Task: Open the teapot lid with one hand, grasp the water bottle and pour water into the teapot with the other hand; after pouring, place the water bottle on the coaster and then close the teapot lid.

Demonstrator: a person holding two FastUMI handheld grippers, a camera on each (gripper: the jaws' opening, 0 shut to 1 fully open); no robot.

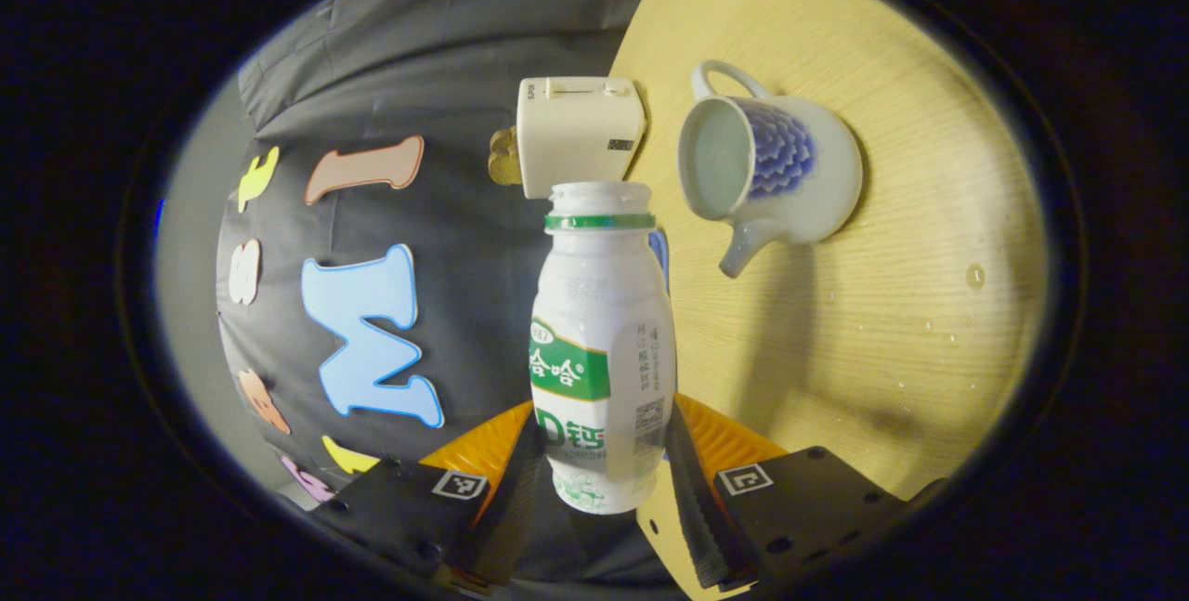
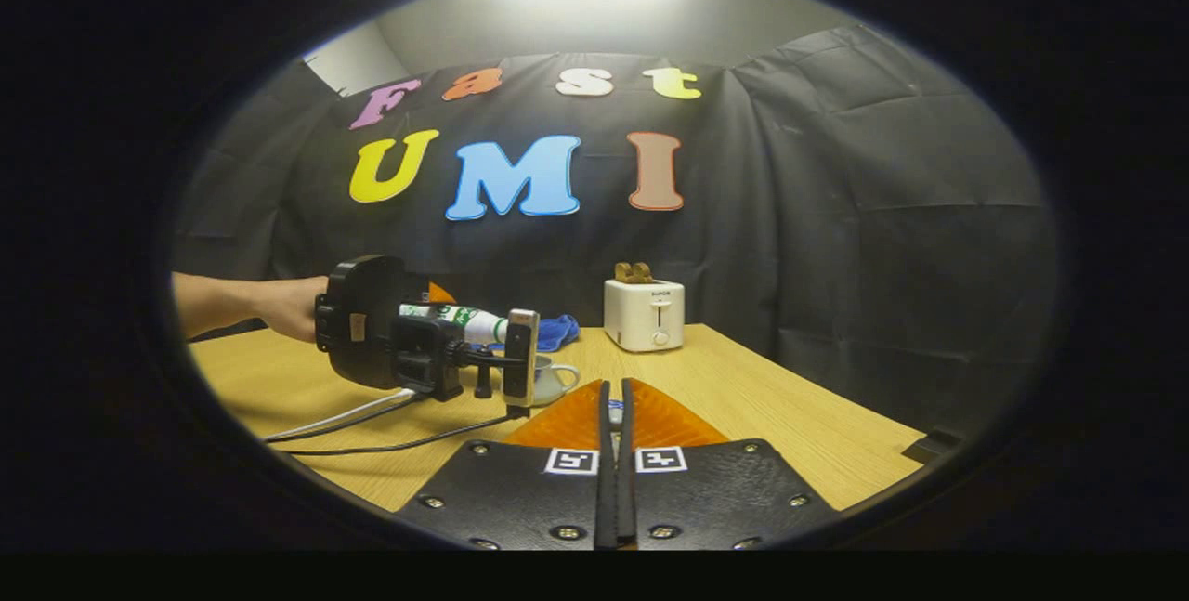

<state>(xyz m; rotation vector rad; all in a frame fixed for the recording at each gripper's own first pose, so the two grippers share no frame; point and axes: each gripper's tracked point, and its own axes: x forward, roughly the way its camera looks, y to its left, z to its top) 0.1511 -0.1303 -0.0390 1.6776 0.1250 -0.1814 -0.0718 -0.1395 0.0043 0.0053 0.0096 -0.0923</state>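
Note:
My left gripper [image 1: 604, 424] is shut on a white water bottle [image 1: 604, 341] with a green label and no cap. In the right gripper view that bottle [image 2: 460, 318] lies nearly level in the left gripper [image 2: 390, 332], its mouth just above the teapot [image 2: 555, 378]. The white teapot [image 1: 771, 169] with blue pattern stands on the table with no lid on it, its inside showing. My right gripper [image 2: 614, 387] hangs above the table, fingers almost together, and a small pale bit of the teapot lid [image 2: 613, 411] shows between them.
A white toaster [image 2: 644, 313] with bread stands at the back of the wooden table [image 2: 762, 397], a blue cloth [image 2: 555, 332] to its left. Water drops [image 1: 973, 276] dot the table. Cables [image 2: 372, 429] trail from the left gripper, held by a hand [image 2: 279, 304].

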